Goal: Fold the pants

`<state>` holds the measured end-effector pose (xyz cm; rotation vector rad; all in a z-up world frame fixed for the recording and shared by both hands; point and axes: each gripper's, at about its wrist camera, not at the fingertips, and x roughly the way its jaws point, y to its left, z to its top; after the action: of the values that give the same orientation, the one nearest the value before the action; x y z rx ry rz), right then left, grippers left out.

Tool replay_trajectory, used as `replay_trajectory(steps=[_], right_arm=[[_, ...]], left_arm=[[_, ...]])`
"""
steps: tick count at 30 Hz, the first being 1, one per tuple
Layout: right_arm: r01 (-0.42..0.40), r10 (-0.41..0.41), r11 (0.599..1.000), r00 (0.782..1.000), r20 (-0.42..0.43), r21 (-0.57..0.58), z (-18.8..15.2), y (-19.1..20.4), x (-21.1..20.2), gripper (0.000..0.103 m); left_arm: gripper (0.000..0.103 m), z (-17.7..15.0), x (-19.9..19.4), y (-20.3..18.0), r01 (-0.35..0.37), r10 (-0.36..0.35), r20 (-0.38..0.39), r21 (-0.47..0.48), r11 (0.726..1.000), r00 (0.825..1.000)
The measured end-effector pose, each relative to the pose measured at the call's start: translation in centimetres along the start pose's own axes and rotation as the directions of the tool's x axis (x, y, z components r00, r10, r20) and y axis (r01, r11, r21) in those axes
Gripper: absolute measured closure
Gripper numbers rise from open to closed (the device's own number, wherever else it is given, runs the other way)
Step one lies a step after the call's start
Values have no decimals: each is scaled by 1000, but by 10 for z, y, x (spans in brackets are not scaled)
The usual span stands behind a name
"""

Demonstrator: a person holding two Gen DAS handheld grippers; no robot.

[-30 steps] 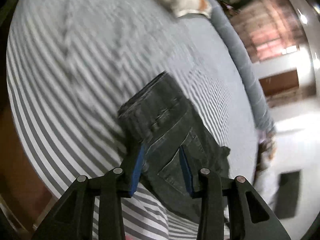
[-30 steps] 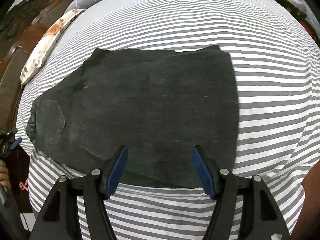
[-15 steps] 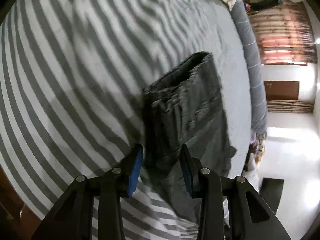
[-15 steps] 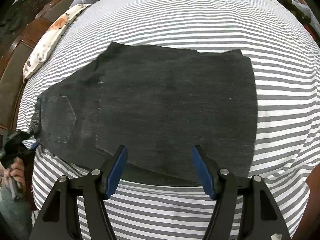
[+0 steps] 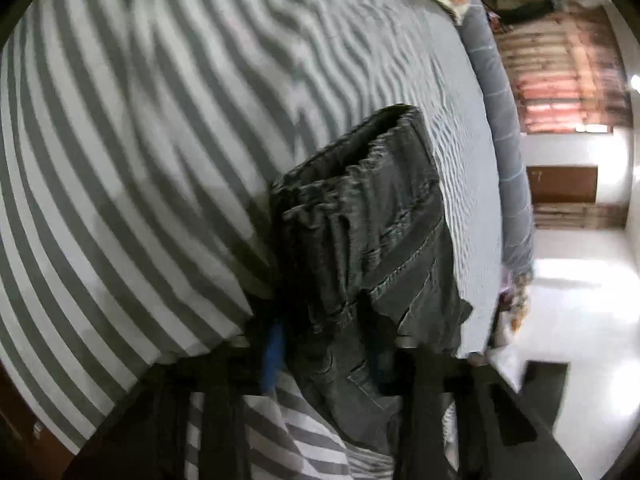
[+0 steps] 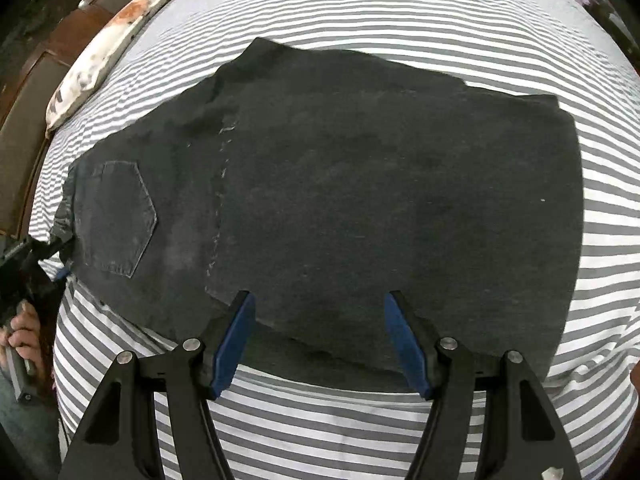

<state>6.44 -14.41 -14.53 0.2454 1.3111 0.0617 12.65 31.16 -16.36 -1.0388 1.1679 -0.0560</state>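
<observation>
We see no container in either view, only the striped bedsheet (image 6: pixel 360 12) bearing the dark jeans (image 6: pixel 340 200), which lie folded flat across it with the back pocket (image 6: pixel 120 216) toward nine o'clock. Our right gripper (image 6: pixel 320 340) hangs over the jeans' near edge at six o'clock, its blue pads standing well apart and gripping nothing, the cloth just beyond them. At nine o'clock in that view the left gripper (image 6: pixel 60 256) meets the waistband end, a hand (image 6: pixel 22 328) on its handle. From the left wrist, the left gripper (image 5: pixel 324 348) has the bunched waistband (image 5: pixel 352 216) between its jaws, which are closing (blur keeps us from telling whether the pads press yet). A floral pillow (image 6: pixel 100 48) lies at eleven o'clock by the headboard. Compared with a second ago, the left jaws are narrower and sit lower against the denim, while the jeans have slid toward the right-hand side of the right view.
</observation>
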Motion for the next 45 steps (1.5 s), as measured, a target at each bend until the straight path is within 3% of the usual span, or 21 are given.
replay_trajectory(steps=[6,10,12,16,21,26,30,33,37,41,45], right_arm=[[16,-16,999,1000,-5,-36,4,13,7,39],[40,-40,998,999,-4,-54,8,20,13,39],[66,-66,995,998,-8,-73,10,24,19,39],[105,-106,988,994,-9,-110,9,33,28,32],[131,-132,983,991,1,-127,7,42,31,30],[115,-116,986,993,-4,-123,8,41,32,27],[102,-104,987,995,-6,-121,12,41,31,25],[101,-102,986,995,-6,-132,13,40,31,24],[48,-49,993,999,-6,-110,11,32,25,25],[-80,80,997,997,5,14,13,2,5,26],[-130,126,989,990,67,72,11,-27,-25,26]], left_arm=[[79,-3,7,-10,-50,49,15,62,997,999],[72,-1,15,-10,-57,57,16,45,997,998],[71,-3,16,-18,-96,94,24,85,992,995],[71,-12,19,-36,-190,180,69,197,962,981],[71,-20,21,-50,-280,257,120,264,923,959],[87,-27,19,-60,-319,286,150,297,900,947],[90,-40,13,-85,-369,315,203,353,860,927],[91,-50,5,-101,-389,316,239,386,836,918],[92,-66,-8,-131,-363,261,276,444,819,925],[93,-96,-11,-180,-333,194,297,546,769,935],[94,-129,-5,-225,-295,134,289,634,715,948]])
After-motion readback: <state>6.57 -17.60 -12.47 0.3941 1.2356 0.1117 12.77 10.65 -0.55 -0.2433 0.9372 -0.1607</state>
